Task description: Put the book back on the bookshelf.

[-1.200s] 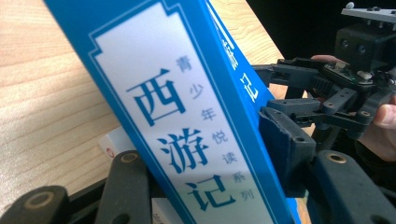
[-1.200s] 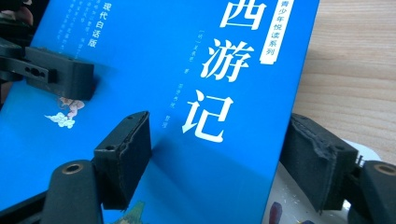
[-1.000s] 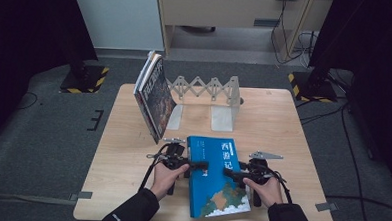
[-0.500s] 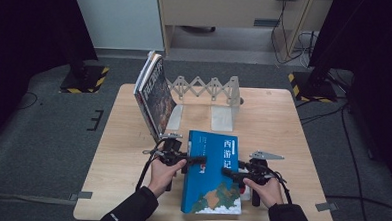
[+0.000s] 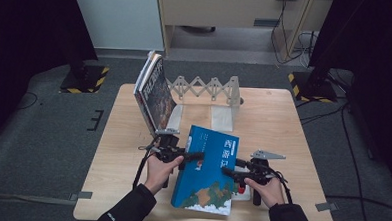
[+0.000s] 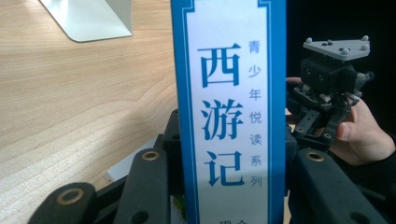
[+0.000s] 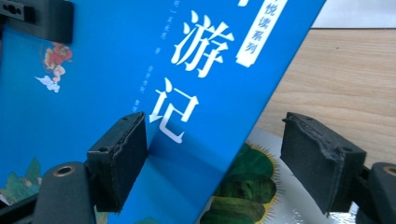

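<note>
Slippage is the main risk: the blue book (image 5: 207, 167) is tilted up off the worktop (image 5: 283, 124), pinched across its spine by the left hand-held gripper (image 5: 194, 155), whose jaws have just been closing on it. The right hand-held gripper (image 5: 230, 173) stands apart, one pad against the cover, so the lift hangs on one grip. A second book (image 7: 252, 186) lies beneath. The leaning books (image 5: 154, 91) and the expanding rack (image 5: 207, 88) crowd the path ahead.

Person wears black sleeves, a small white mark on the left cuff; 2 black grippers, left gripper (image 5: 194, 155) and right gripper (image 5: 227, 173), with brass-ringed jaw pivots, trailing black cables, right one topped by a grey 3-cornered screw-studded plate.
</note>
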Demonstrator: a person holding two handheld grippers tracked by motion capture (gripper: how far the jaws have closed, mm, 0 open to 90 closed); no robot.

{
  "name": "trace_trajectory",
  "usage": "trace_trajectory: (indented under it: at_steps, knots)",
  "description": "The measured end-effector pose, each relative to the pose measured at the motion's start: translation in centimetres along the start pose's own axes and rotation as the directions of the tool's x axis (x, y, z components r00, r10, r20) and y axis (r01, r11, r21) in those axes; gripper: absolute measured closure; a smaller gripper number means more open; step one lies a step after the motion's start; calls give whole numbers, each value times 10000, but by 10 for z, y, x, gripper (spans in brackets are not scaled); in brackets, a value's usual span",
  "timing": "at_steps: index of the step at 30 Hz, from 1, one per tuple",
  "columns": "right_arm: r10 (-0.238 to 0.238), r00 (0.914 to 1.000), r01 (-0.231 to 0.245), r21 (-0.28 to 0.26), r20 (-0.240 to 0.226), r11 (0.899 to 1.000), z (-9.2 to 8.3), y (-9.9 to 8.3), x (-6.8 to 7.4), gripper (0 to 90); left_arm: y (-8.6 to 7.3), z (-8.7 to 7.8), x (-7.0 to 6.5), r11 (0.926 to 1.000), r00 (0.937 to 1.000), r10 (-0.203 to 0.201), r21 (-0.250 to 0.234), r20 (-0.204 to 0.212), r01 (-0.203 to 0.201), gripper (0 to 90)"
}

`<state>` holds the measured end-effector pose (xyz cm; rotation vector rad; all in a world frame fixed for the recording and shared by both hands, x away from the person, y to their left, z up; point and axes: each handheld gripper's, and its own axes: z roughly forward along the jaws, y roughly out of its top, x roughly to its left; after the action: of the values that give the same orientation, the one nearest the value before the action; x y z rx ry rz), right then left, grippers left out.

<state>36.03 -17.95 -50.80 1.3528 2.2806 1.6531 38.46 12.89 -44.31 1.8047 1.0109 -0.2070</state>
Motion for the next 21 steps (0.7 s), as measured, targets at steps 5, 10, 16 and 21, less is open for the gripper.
trace_trajectory:
  at_steps: [5, 10, 16, 21]
  knots:
    - [-1, 10000, 1, -145, 21, 9999, -3, 1, -1, 228, 6, -6, -7, 9996, 9996, 275, -56, -46, -276, 613]
    - [-34, 9998, 39, -284, 172, 9996, -8, 3, -4, 228, 11, -15, -12, 9988, 9990, 438, -192, -134, -440, 614]
    - [-351, 9942, 377, -242, 1015, 9990, -15, 3, -13, 223, 18, -28, -14, 9979, 9988, 438, -464, -195, -447, 615]
    - [-922, 9684, 840, 449, 2317, 9955, -22, 2, -26, 218, 26, -43, -18, 9946, 9979, 528, -871, -366, -558, 616]
